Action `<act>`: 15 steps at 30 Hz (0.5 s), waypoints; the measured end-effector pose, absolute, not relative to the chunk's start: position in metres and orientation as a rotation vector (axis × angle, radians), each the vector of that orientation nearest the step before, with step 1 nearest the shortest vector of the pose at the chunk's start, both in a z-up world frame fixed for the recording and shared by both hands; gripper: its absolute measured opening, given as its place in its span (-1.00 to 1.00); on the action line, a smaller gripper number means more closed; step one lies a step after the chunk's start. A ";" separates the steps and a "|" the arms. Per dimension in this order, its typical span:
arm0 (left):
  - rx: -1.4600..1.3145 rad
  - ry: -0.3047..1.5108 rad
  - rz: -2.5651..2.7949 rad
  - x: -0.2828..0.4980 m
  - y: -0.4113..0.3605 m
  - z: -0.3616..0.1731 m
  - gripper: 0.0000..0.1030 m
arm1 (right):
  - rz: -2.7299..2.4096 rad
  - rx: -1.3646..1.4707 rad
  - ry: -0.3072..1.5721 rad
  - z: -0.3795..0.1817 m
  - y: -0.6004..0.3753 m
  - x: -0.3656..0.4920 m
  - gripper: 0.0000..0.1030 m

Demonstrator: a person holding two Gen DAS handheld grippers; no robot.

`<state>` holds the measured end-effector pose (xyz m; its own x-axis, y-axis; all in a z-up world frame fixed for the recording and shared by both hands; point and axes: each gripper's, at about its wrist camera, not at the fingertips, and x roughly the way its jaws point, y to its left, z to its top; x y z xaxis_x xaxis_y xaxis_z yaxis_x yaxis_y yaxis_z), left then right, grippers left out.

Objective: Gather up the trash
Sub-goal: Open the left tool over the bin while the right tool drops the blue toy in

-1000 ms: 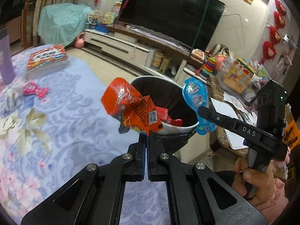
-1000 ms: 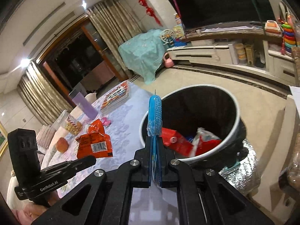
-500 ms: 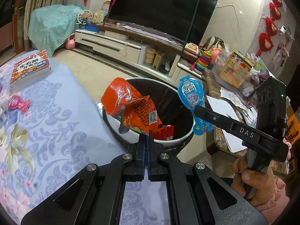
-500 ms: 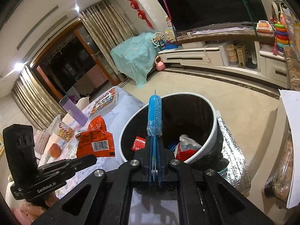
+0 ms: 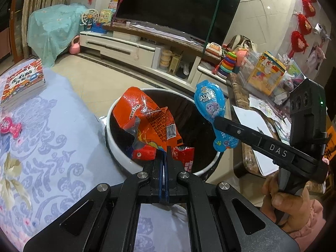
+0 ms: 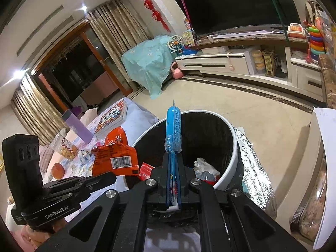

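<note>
My left gripper is shut on a crumpled orange snack wrapper, which hangs over the open mouth of a white trash bin with a black liner. My right gripper is shut on a blue cartoon wrapper, held edge-on above the same trash bin. In the left wrist view the blue wrapper shows flat, pinched by the right gripper over the bin's right rim. The orange wrapper and left gripper appear left of the bin in the right wrist view. Red wrappers lie inside.
A floral tablecloth covers the table left of the bin, with a book stack, a pink toy, a purple bottle and snacks. A cluttered side table stands right. A TV cabinet lines the far wall.
Both grippers have moved toward the bin with their wrappers; the bin now sits closer and lower in both views, and the orange wrapper hangs over its opening instead of the table edge.
</note>
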<state>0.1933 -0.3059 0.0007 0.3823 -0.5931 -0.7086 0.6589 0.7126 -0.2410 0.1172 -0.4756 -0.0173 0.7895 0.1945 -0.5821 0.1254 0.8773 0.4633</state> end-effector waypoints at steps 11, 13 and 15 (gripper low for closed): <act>0.087 0.880 -0.797 0.200 -0.315 0.000 -0.99 | 0.028 0.510 0.675 -0.016 -0.481 0.125 -0.92; 0.086 0.884 -0.796 0.202 -0.316 -0.001 -0.99 | 0.027 0.509 0.682 -0.018 -0.483 0.127 -0.92; 0.084 0.891 -0.798 0.204 -0.318 -0.001 -0.99 | 0.028 0.509 0.688 -0.019 -0.483 0.129 -0.92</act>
